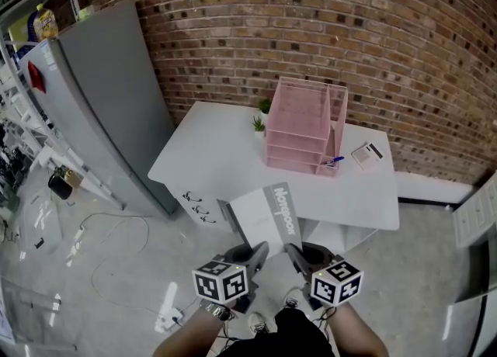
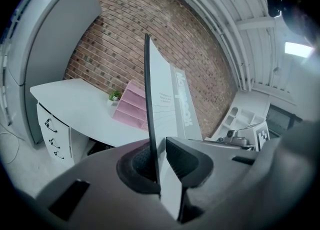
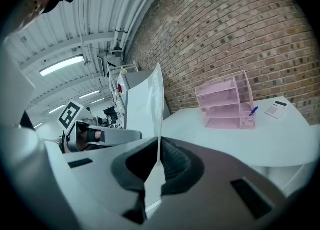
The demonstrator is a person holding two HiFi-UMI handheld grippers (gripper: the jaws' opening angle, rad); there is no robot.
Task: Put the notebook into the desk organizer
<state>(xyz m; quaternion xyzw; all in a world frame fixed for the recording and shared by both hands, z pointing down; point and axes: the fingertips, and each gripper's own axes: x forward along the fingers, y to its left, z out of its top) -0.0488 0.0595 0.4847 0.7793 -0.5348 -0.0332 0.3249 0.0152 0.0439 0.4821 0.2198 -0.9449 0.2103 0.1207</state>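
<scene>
While left gripper (image 1: 258,251) and right gripper (image 1: 293,251) clamp the notebook (image 1: 266,216), organizer (image 1: 299,126) seems distant.

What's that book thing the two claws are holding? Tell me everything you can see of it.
It is a thin, closed notebook with a white cover and a grey band along one side that carries white lettering, apparently "Notebook". It looks stiff, like card. The left gripper and the right gripper each pinch its near edge, holding it in the air with the cover facing up, short of the white desk and the pink desk organizer.
</scene>
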